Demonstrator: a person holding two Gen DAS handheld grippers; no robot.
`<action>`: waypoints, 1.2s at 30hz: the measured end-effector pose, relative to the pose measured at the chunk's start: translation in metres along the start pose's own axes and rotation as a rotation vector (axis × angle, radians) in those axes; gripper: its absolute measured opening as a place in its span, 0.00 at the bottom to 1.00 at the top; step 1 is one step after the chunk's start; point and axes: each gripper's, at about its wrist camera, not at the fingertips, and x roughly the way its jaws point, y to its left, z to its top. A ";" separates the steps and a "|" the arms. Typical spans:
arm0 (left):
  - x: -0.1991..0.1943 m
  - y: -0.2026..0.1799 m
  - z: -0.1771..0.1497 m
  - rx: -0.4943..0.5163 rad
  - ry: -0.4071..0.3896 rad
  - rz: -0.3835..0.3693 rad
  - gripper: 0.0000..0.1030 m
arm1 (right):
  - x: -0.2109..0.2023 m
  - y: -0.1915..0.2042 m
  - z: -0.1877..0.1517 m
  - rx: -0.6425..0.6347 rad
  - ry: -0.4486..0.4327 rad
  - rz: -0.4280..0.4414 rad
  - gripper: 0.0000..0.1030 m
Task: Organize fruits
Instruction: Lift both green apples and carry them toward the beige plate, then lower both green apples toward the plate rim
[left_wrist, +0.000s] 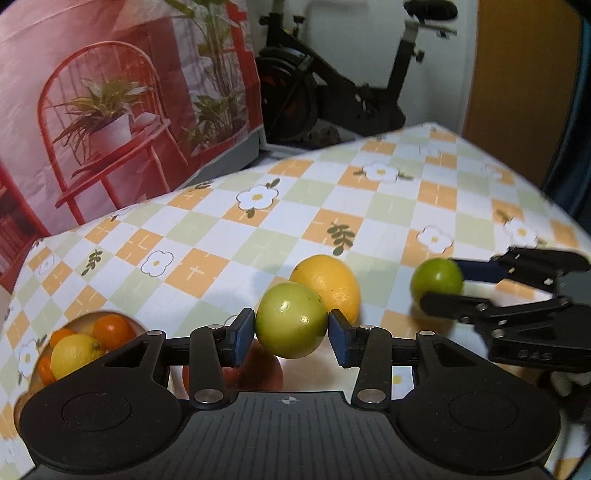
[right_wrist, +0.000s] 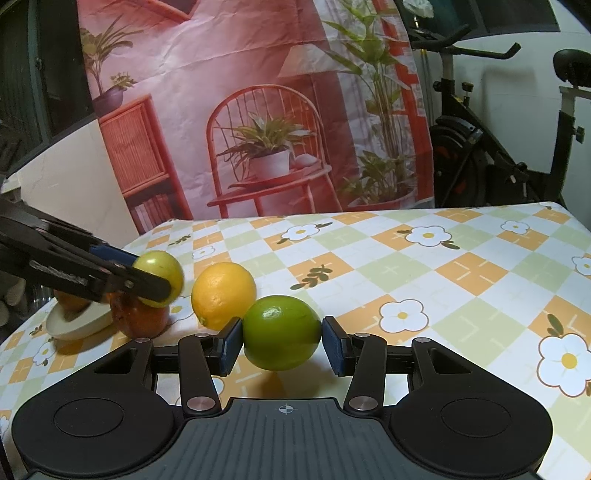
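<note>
My left gripper (left_wrist: 291, 334) is shut on a pale green round fruit (left_wrist: 290, 317), both blue pads pressed on its sides. The right wrist view shows that fruit (right_wrist: 160, 271) and the left gripper (right_wrist: 147, 275) held over a red-orange fruit (right_wrist: 140, 319). My right gripper (right_wrist: 282, 341) is shut on a darker green lime (right_wrist: 281, 332). In the left wrist view the lime (left_wrist: 437, 280) and the right gripper (left_wrist: 439, 291) are at the right. A yellow citrus (left_wrist: 328, 282) (right_wrist: 223, 290) rests on the checked tablecloth between the two held fruits.
A bowl (left_wrist: 79, 320) at the lower left holds oranges (left_wrist: 112, 330) and a lemon (left_wrist: 74, 354); its pale wall (right_wrist: 81, 326) shows behind the left gripper. A printed backdrop (right_wrist: 258, 110) hangs behind the table, with an exercise bike (right_wrist: 498, 147) to its right. The flowered cloth (right_wrist: 461, 277) stretches right.
</note>
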 end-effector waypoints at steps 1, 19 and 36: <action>-0.005 0.001 -0.002 -0.014 -0.012 -0.003 0.45 | 0.000 0.000 0.000 0.000 0.002 0.000 0.42; -0.079 0.102 -0.085 -0.386 -0.099 0.176 0.45 | 0.008 0.021 0.026 -0.007 0.059 -0.020 0.42; -0.071 0.157 -0.138 -0.555 -0.082 0.163 0.45 | 0.106 0.194 0.089 -0.413 0.205 0.213 0.42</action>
